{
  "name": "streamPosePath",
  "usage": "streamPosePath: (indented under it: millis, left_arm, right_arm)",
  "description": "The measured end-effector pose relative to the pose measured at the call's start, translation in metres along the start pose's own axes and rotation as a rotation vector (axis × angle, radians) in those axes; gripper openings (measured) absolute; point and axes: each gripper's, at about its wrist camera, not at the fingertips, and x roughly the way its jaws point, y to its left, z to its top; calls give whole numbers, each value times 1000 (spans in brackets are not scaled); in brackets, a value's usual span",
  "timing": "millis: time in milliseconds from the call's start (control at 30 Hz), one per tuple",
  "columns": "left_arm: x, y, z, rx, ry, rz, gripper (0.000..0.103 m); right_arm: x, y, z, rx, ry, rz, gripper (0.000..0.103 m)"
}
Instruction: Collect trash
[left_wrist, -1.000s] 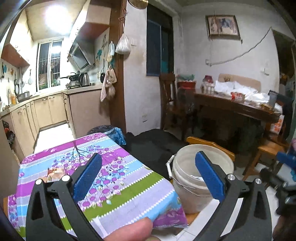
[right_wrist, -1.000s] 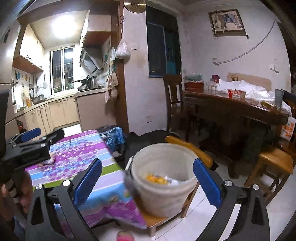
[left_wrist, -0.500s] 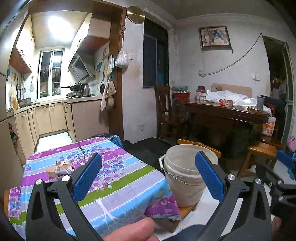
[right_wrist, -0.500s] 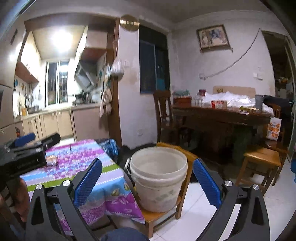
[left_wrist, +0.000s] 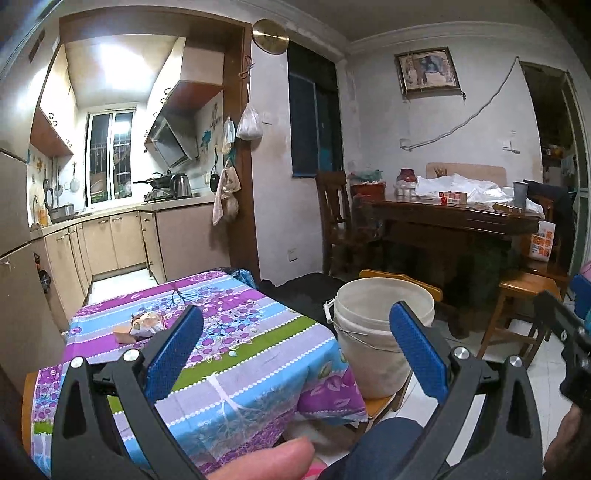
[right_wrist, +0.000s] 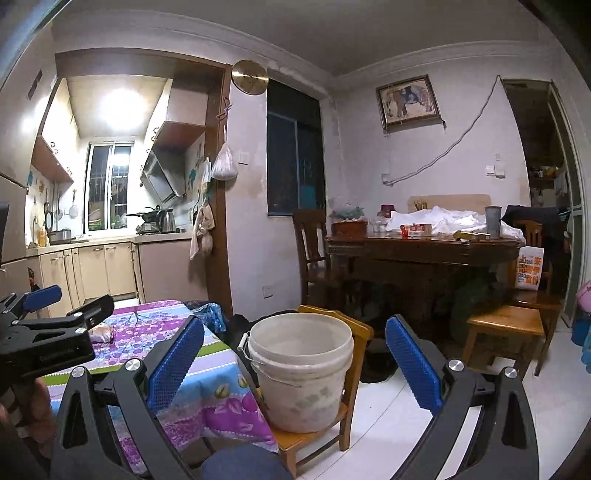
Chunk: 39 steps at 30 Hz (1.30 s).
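A crumpled brown wrapper (left_wrist: 147, 322) lies on the floral tablecloth (left_wrist: 236, 354) at the table's far left; it also shows in the right wrist view (right_wrist: 101, 332). A white plastic bucket (left_wrist: 373, 332) stands on a low wooden stool to the table's right, also in the right wrist view (right_wrist: 301, 369). My left gripper (left_wrist: 295, 350) is open and empty, held back above the table's near edge. My right gripper (right_wrist: 293, 363) is open and empty, facing the bucket from a distance. The bucket's inside is hidden.
A dark dining table (right_wrist: 424, 247) with clutter and chairs stands at the back right. A wooden stool (right_wrist: 506, 325) is right of the bucket. The kitchen doorway (left_wrist: 122, 229) opens at the left. A blue bag (right_wrist: 208, 314) lies behind the small table.
Both grippers have pulled back and levelled, so the bucket's inside is no longer seen. The wrapper has come into view on the table. Both stay open.
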Motion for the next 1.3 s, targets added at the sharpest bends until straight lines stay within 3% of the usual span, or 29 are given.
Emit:
streamPosePath:
  millis: [333,667,1300]
  left_arm:
    - [-4,-3,-2,-17,21,-62,97]
    - [-15,-7,-3,-11,-23,-123,97]
    - [-12,-5,-7,-27,-33,-130,97]
  right_arm:
    - [-2,2,8,-12,-1,27,98]
    - [-4,5,14,-25,-22,42,98]
    - [-1,3,12,-17,-26,20,98]
